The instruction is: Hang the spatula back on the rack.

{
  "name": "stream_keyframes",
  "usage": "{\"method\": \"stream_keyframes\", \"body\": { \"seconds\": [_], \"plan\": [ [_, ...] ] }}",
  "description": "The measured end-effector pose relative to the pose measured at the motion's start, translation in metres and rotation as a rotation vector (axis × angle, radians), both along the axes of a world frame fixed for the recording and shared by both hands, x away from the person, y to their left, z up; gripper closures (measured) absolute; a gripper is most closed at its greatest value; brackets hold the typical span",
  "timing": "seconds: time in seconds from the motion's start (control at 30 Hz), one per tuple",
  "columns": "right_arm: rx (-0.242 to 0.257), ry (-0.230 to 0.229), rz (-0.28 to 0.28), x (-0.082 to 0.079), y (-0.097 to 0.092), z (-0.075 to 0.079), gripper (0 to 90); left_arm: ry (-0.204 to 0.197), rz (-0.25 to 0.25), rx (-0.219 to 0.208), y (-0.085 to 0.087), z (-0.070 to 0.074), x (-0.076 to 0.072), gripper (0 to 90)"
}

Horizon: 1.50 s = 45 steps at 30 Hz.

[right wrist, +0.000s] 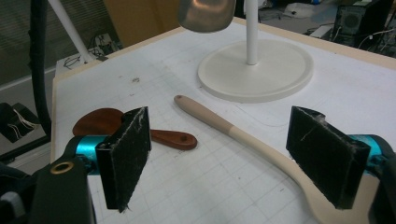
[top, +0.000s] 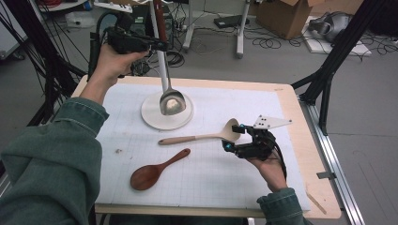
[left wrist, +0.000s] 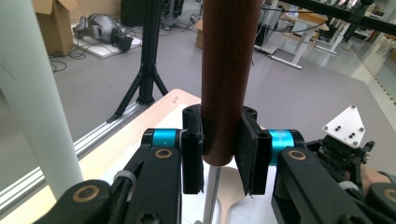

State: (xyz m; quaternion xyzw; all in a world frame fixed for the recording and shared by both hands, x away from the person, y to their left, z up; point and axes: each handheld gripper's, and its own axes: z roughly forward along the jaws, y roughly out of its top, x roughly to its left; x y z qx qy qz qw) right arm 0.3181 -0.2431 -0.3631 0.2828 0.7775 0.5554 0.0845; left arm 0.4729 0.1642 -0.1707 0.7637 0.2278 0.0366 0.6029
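Note:
My left gripper (top: 141,44) is raised above the table's far left and is shut on the dark wooden handle (left wrist: 229,70) of a ladle (top: 165,75). The ladle hangs down, and its metal bowl (top: 172,103) hovers over a white round base (top: 150,117). In the left gripper view both pads (left wrist: 192,154) press on the handle's end. My right gripper (top: 233,137) rests low at the right and stands open, one jaw on either side of the bowl end of a pale wooden spoon (top: 197,138) that lies on the mat. A dark wooden spoon (top: 150,173) lies nearer the front.
A thin white pole (right wrist: 252,32) rises from the round base (right wrist: 280,70). A white gridded mat (top: 211,173) covers most of the wooden table (top: 309,154). Black frame legs (top: 328,70), cables and a cardboard box (top: 286,14) stand on the floor beyond.

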Motion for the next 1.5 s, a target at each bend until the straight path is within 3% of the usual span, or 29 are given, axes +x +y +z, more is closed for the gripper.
{"method": "stream_keyframes", "body": {
  "seconds": [0.2,0.97,1.5],
  "plan": [
    [0.001,-0.001,0.007,0.000,0.001,0.000,21.5,0.000,0.003,-0.001,0.000,0.004,0.003,73.3],
    [0.014,-0.006,0.008,0.000,-0.001,0.000,21.4,0.039,0.044,0.025,0.006,-0.008,0.018,73.1],
    [0.016,-0.007,0.013,0.001,-0.001,0.000,21.5,0.023,0.092,0.057,0.014,-0.011,0.016,70.6]
  ]
}}
